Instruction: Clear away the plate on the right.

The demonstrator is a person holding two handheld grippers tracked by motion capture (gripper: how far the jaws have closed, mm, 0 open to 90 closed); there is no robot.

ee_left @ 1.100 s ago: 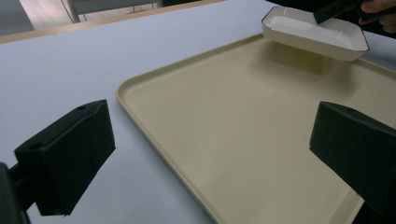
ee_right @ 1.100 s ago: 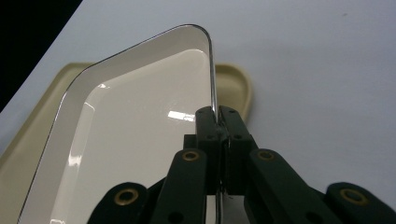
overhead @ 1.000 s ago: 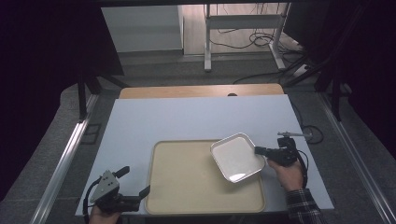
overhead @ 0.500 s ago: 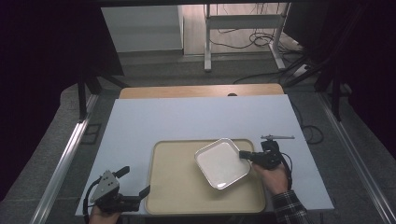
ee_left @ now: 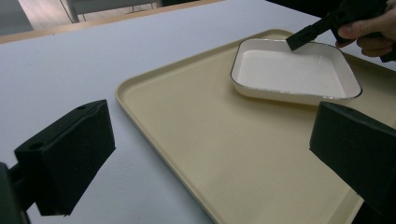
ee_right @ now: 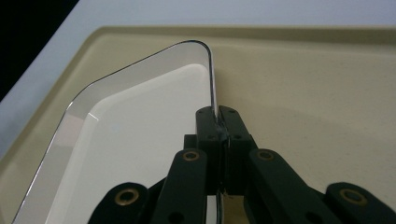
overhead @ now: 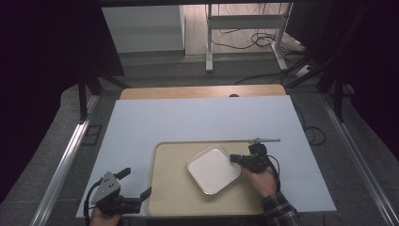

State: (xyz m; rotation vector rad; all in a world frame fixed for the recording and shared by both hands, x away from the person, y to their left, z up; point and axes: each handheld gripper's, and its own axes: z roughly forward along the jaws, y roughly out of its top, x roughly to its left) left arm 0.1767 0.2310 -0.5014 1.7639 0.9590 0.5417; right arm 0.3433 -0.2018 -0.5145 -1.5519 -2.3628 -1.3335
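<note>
While resting at table's near left corner, left gripper (overhead: 134,190) idle, jaws wide, empty. Beige tray (overhead: 174,188) in middle. White dish (overhead: 212,168) carried from tray's right edge toward centre, now over tray. Right gripper (overhead: 234,159) clamped on dish rim. Placing looks near.

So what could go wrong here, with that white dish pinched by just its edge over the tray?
The right hand-held gripper is shut on only a thin bit of the white dish's rim, so the dish might pivot or slip out and clatter onto the beige tray. If lowered unevenly, one corner could strike the tray first. The left hand-held gripper sits open at the tray's near-left corner and might nudge the tray if moved.
</note>
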